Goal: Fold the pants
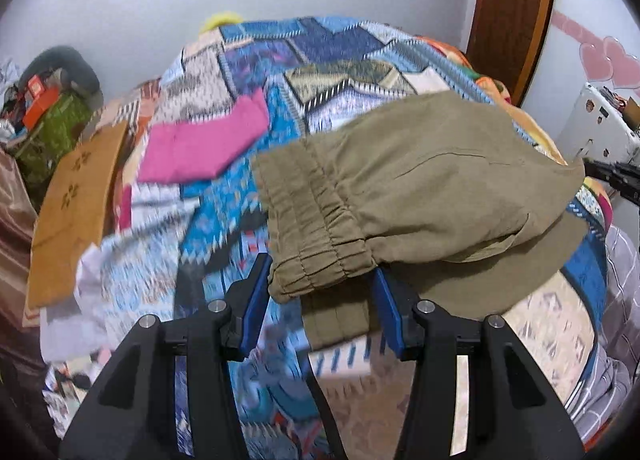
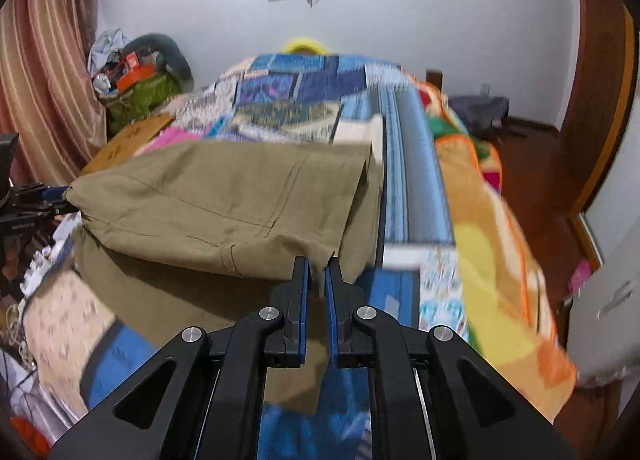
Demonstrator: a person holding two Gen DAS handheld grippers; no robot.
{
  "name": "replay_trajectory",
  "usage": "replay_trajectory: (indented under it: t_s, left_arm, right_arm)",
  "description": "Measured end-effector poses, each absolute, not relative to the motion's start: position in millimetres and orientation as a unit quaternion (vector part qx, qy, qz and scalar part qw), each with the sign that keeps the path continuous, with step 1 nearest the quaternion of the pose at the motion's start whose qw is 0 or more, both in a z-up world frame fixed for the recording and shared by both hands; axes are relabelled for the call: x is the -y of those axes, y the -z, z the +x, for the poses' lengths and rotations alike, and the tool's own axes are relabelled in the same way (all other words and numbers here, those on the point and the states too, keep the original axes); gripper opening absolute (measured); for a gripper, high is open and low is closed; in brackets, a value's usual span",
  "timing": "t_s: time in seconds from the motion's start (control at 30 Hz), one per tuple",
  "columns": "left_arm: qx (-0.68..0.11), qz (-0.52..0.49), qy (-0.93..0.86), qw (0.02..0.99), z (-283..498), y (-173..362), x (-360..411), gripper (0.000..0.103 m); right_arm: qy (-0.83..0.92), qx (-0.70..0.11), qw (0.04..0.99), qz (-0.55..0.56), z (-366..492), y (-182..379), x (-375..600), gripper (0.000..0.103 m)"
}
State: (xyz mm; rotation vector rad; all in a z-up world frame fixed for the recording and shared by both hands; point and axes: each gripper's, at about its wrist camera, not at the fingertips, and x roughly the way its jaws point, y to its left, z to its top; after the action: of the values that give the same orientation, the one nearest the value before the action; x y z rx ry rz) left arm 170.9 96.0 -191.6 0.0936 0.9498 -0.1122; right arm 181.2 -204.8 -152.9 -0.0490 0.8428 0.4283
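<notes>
Olive-khaki pants (image 1: pixel 424 196) lie folded over on a patchwork bedspread (image 1: pixel 224 204), the elastic waistband toward the left. In the left wrist view my left gripper (image 1: pixel 320 284) is open, its blue pads on either side of the waistband corner, which hangs between them. In the right wrist view the pants (image 2: pixel 224 196) spread across the bed, and my right gripper (image 2: pixel 317 266) is shut on a corner of the pants fabric, lifting that edge. The left gripper shows at the far left of the right wrist view (image 2: pixel 36 200).
A pink folded garment (image 1: pixel 204 144) and an orange-brown cloth (image 1: pixel 76 216) lie on the bed's left side. A cluttered green bag (image 2: pixel 136 96) stands by the curtain. A bright orange-yellow blanket (image 2: pixel 500 244) drapes the right edge. A wooden door (image 1: pixel 512 16) is behind.
</notes>
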Motion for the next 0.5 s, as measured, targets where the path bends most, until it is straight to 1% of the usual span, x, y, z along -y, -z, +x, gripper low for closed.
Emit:
replay_trajectory:
  t_s: [0.1, 0.23, 0.33, 0.5]
  left_arm:
    - [-0.467, 0.031, 0.045, 0.883, 162.4, 197.9, -98.9, 0.050]
    - [-0.465, 0.024, 0.037, 0.884, 152.9, 190.6, -103.1, 0.050]
    - [-0.456, 0.022, 0.025, 0.889, 148.2, 174.5, -107.0, 0.050]
    - [-0.436, 0.019, 0.031, 0.899, 149.4, 149.0, -98.8, 0.050]
  right_arm:
    - [-0.204, -0.422, 0.883, -0.033, 170.2, 166.0, 204.2, 0.010]
    - [-0.197, -0.434, 0.877, -0.063, 154.9, 168.7, 201.6, 0.011]
    - [-0.192, -0.423, 0.882, -0.082, 144.4, 160.0, 201.5, 0.012]
    - [-0.203, -0.395, 0.894, -0.063, 133.4, 140.5, 205.2, 0.012]
